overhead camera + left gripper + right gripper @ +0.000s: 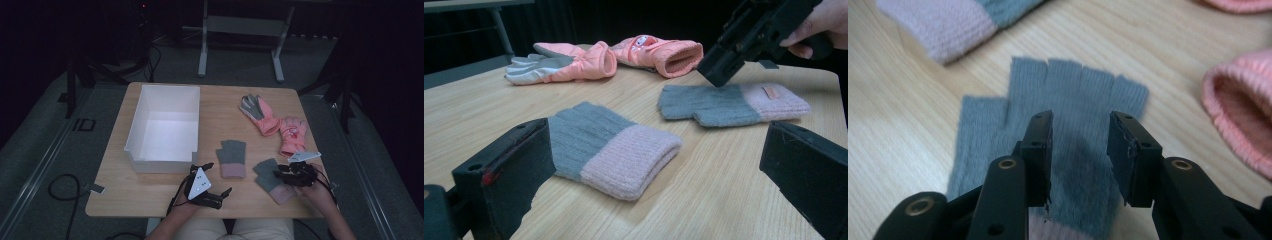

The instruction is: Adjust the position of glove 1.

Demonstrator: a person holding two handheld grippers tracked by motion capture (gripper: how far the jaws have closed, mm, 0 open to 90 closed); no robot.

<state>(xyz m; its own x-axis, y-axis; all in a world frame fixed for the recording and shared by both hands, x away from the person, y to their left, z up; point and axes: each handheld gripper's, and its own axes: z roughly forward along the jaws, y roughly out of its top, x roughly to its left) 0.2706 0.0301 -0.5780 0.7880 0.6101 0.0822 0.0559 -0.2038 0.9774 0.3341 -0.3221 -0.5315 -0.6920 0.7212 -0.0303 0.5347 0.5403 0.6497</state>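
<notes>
A wooden table (pixel 150 192) carried everything, with a white open bin (pixel 165 125) standing on its left half. On the far right lay two pink padded gloves (pixel 275 125), touching each other. Nearer, toward the middle, sat a grey-and-pink fingerless knit glove (pixel 231 158), and just right of it its twin, the second knit glove (pixel 270 181), lying flat with its finger stubs pointing away from the person.

The right gripper (pixel 1080 131) hovered directly over that second glove's grey palm, jaws parted with a narrow gap, grasping nothing yet. The left gripper (pixel 216 179) waited near the table's near edge, jaws spread wide and empty, looking toward the first knit glove.

The work appeared to be collecting gloves, probably into the bin. The risk, as I judged it, lay in the thin flat knit: jaws closing on the middle of the palm might skid across the fabric or pinch one layer, letting the glove slip free. Pressing down too hard could also shove it toward the near edge.
</notes>
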